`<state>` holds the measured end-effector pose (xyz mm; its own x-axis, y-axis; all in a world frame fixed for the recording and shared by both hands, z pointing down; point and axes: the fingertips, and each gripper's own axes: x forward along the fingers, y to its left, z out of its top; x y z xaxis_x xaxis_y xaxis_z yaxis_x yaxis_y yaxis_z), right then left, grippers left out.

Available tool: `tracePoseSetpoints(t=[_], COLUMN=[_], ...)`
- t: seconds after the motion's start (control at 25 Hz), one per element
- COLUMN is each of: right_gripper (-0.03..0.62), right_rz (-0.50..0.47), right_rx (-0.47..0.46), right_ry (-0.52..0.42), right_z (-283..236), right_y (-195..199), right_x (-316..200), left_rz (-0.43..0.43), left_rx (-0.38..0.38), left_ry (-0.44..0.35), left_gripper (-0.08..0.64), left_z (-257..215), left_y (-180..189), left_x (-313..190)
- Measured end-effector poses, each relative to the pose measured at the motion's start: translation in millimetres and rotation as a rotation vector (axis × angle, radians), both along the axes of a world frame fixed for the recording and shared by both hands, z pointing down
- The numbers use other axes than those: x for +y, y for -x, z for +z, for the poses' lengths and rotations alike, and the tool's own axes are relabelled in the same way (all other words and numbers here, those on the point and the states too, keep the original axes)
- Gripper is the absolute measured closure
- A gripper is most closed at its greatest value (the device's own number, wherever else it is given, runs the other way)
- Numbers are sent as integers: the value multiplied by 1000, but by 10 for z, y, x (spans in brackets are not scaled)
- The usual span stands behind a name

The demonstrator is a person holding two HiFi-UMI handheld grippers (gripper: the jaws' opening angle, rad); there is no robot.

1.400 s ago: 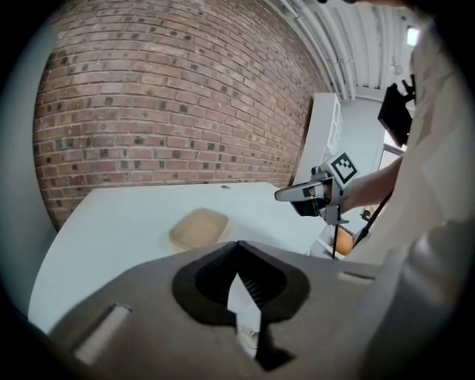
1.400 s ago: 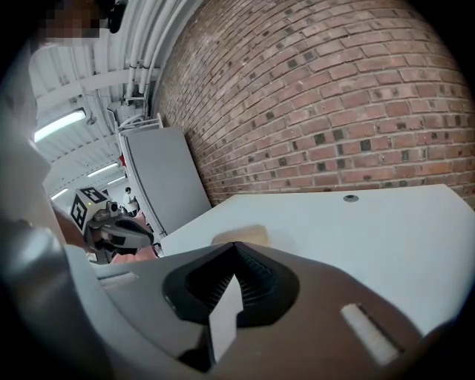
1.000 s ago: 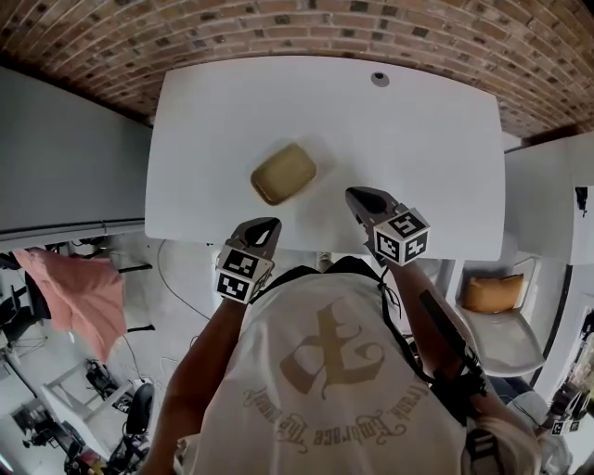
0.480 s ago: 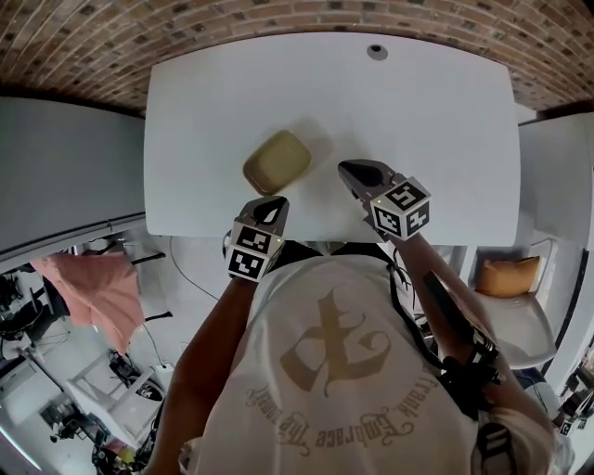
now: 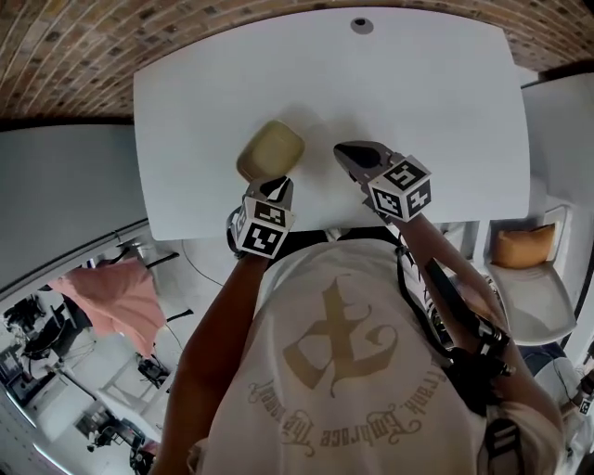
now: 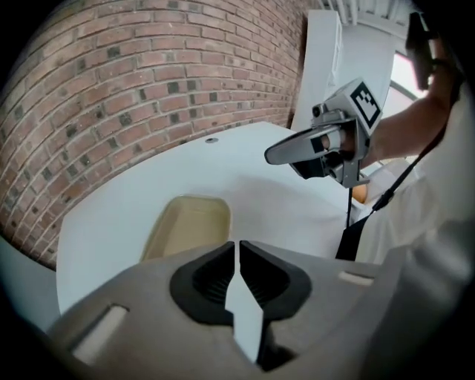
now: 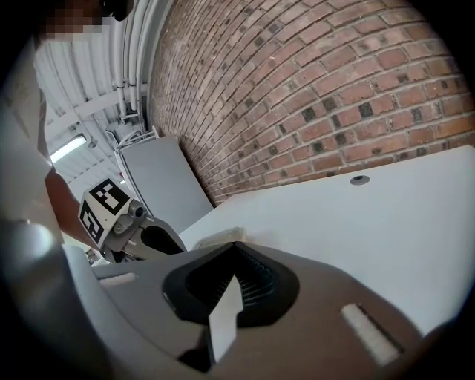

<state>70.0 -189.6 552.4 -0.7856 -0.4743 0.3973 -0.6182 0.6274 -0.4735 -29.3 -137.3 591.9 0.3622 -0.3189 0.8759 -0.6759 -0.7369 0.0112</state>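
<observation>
A shallow tan tray (image 5: 270, 150) lies on the white table (image 5: 445, 102), left of its middle. My left gripper (image 5: 277, 185) hovers just short of the tray's near edge, jaws shut and nothing between them. In the left gripper view the tray (image 6: 189, 225) sits right beyond the shut left gripper (image 6: 237, 243). My right gripper (image 5: 342, 150) is over the table to the right of the tray, also shut and empty. The right gripper view shows the tray (image 7: 220, 237) past the right gripper (image 7: 236, 249), with the left gripper (image 7: 122, 223) at the left.
A round cable hole (image 5: 358, 25) marks the table's far edge, by the brick wall (image 5: 111, 37). A chair with an orange cushion (image 5: 518, 247) stands at the right. On the floor at the left lies a pink cloth (image 5: 125, 295). A white cabinet (image 6: 323, 52) stands beyond the table.
Both grippers have moved forward over the table. The left one has come up close to the tray's near edge. Both stay shut.
</observation>
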Motion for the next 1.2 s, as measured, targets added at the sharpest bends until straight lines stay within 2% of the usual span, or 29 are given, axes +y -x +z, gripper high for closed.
tracePoseSetpoints(t=[0.2,0.64,0.96,1.2], right_gripper=[583,584,583,584], right_rz=[39,105,152,149], right_rx=[-13,-37,-59,-58], right_ry=[17,31,47,54], right_z=[39,105,111,118], right_y=[-124,-330,-446,-431], right_x=[-31,-72,-152,-136], left_rz=[47,140,156,157], left_rx=[-83,-185,-228,-253], left_ry=[10,55,98,80], left_gripper=[517,512,506,529], left_z=[69,284,398,405], left_y=[-33,-93,-68,-59], left_x=[-74,-116,-106,-133])
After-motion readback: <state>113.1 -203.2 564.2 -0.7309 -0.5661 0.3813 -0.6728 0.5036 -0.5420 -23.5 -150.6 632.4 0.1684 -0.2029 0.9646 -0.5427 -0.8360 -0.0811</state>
